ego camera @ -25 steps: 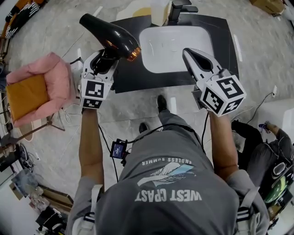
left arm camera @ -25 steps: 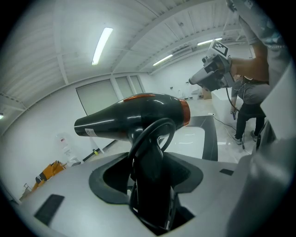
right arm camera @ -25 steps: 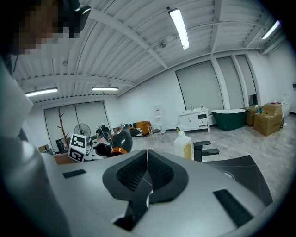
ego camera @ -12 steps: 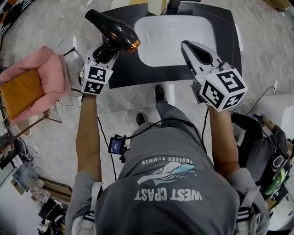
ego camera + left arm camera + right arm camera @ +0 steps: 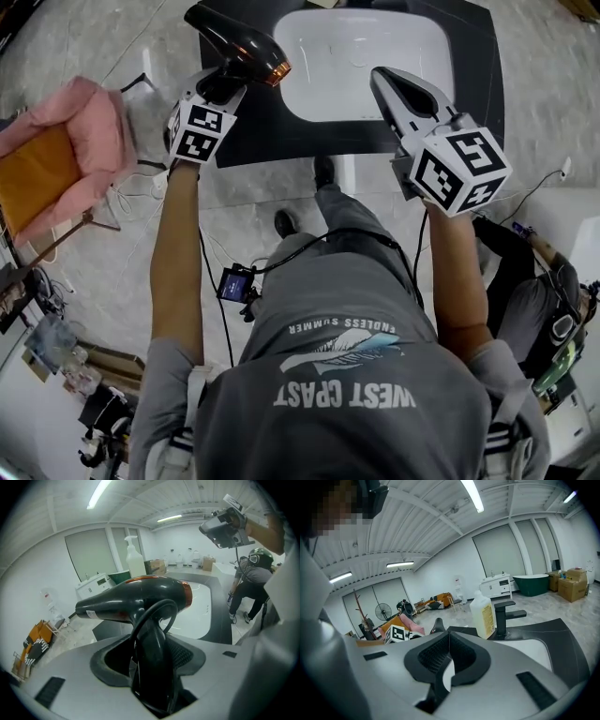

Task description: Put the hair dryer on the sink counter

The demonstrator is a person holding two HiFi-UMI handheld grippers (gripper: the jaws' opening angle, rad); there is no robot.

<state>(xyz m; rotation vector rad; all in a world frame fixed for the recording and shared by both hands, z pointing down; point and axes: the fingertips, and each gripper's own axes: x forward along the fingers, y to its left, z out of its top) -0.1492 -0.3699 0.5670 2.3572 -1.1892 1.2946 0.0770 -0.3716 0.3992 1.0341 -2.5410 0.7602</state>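
Jaws of L gripper [image 5: 223, 86] clamped the hair dryer [image 5: 239, 42] by its handle, mid-air over the desk [image 5: 272, 136] left of the sink [image 5: 366, 56], R gripper [image 5: 386, 82] jaws shut, empty; best lowered slow & flat, clear of basin.

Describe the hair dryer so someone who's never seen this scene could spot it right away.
Find the dark sink counter with the white basin at the top of the head view. Above its left part, the left hand-held gripper clamps the hair dryer by the handle. It alone is glossy black with an orange ring; the hand-held gripper around it is white.
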